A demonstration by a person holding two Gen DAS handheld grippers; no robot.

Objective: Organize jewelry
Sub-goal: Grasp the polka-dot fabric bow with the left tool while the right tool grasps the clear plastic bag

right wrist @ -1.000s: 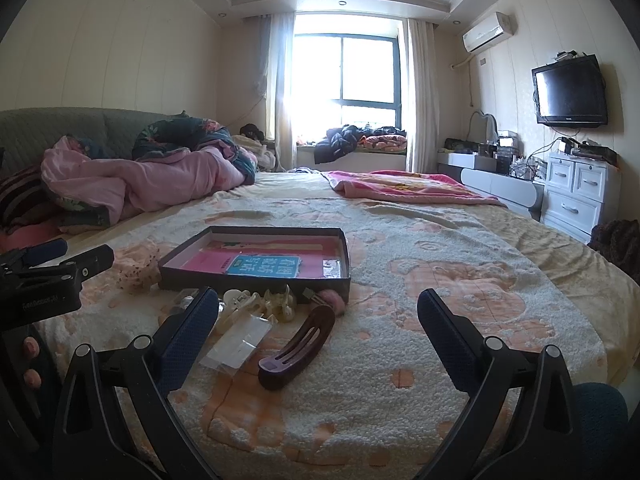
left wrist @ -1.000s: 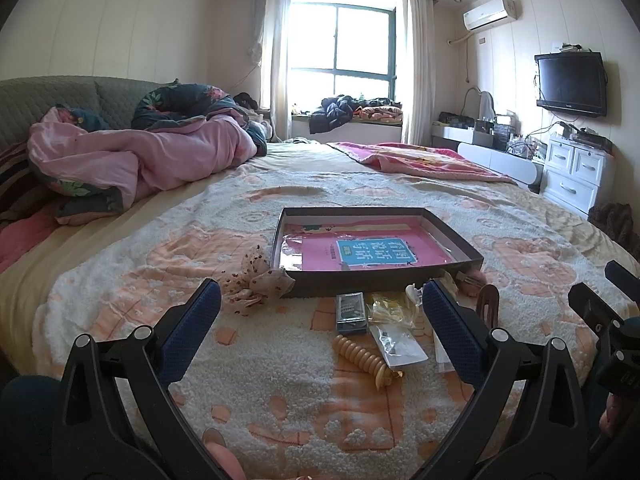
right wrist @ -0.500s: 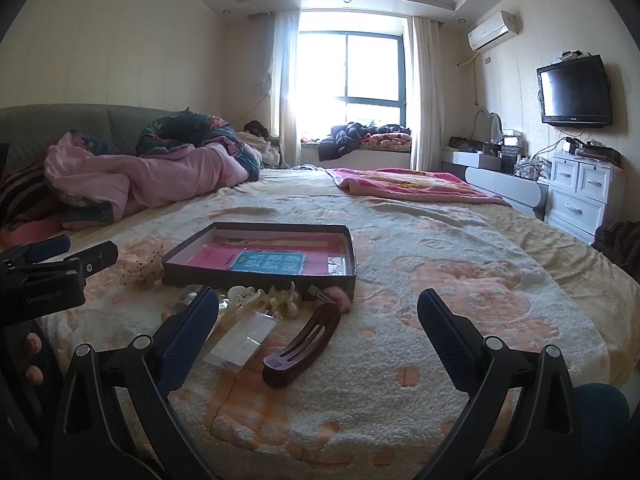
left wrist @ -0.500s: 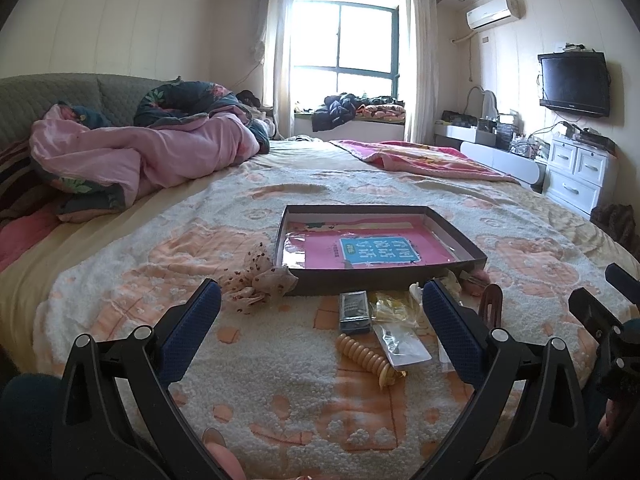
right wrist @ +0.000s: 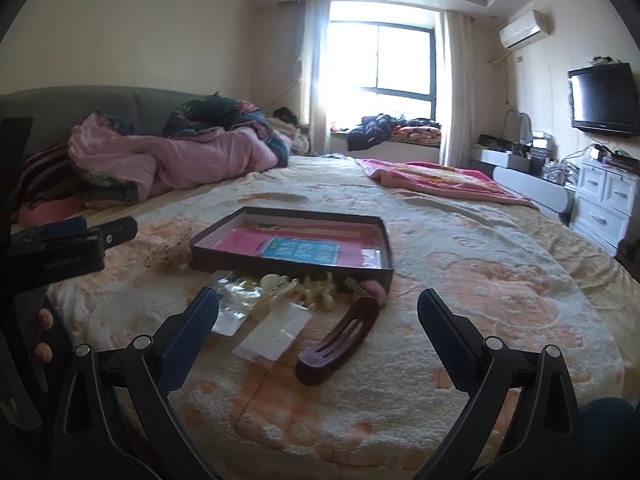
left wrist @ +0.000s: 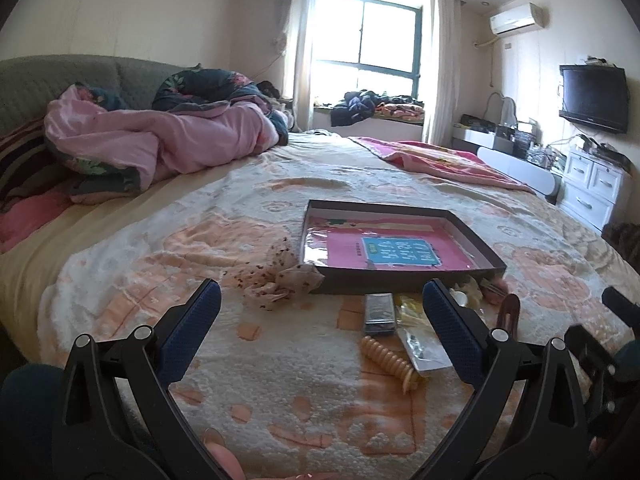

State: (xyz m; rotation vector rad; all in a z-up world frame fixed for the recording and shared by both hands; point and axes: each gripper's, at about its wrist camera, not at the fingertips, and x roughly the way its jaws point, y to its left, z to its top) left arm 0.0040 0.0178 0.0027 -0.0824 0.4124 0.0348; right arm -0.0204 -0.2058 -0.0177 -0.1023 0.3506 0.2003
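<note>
1. Left wrist view: the left gripper [left wrist: 320, 316] is spread wide with nothing between its blue pads, hovering over the cream-and-peach fleece blanket [left wrist: 280, 380]. Ahead lies the shallow dark cardboard tray with a pink liner [left wrist: 400, 276]. A beige dotted fabric scrunchie [left wrist: 280, 282] touches the tray's near-left corner. Just in front of the tray: a small grey rectangular case [left wrist: 379, 314], a tan ribbed spiral hair clip [left wrist: 390, 362], a clear plastic packet [left wrist: 424, 350].
2. Right wrist view: the right gripper [right wrist: 318, 320] is also spread apart, empty, above the blanket. A long dark purple hair clip [right wrist: 340, 338] lies between the fingers, near the tray's front edge; cream claw clips [right wrist: 304, 286] and a pink pompom [right wrist: 378, 290] sit against that edge.
</note>
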